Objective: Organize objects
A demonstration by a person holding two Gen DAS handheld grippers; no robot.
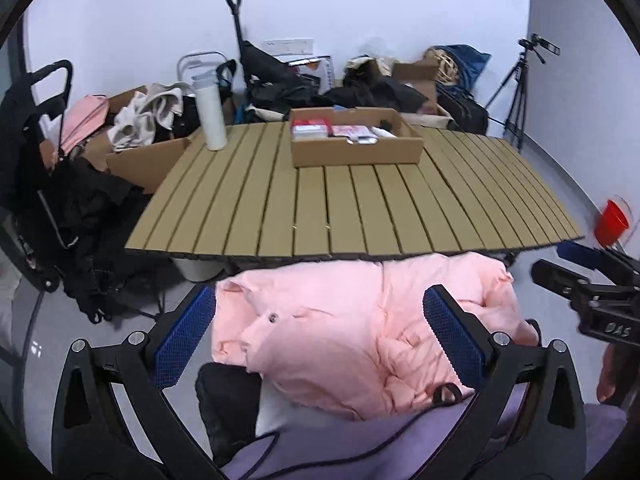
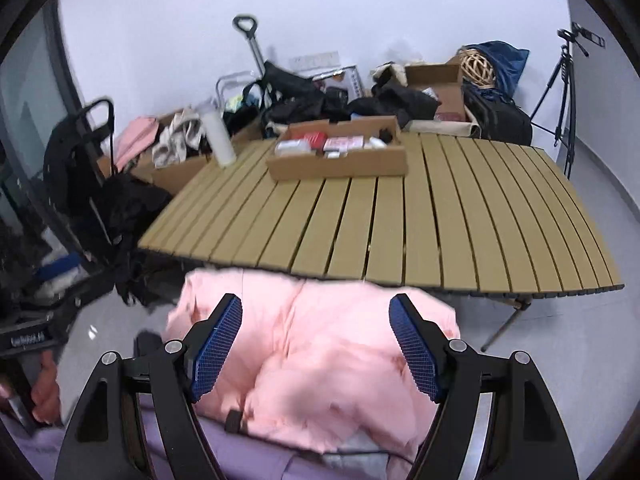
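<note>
While both sets of tongs stand open with nothing pressed between their blue pads, a pink jacket (image 1: 360,340) lies bunched below them, short of the near edge of the slatted counter (image 1: 360,208), on what looks like a lilac-clad lap. From the left wrist, the left tongs (image 1: 320,340) frame the jacket, and a snap button and a dark loop show on it. That view alone also catches the right tongs (image 1: 576,276) at the right edge, a bit of a hand beneath them, and a red cup (image 1: 610,220) on the floor beyond the counter's corner. From the right wrist, the right tongs (image 2: 316,344) hang over the same jacket (image 2: 320,360), here blurred; only this view shows a folding leg under the counter (image 2: 400,220) and a woven ball (image 2: 478,68) by the far boxes. Both views show a cardboard box (image 1: 356,144) of small packets toward the back of the counter, a white bottle (image 1: 212,116) upright at its far left corner, a tripod (image 1: 520,80) by the right wall, and heaps of clothes and bags along the back wall.
</note>
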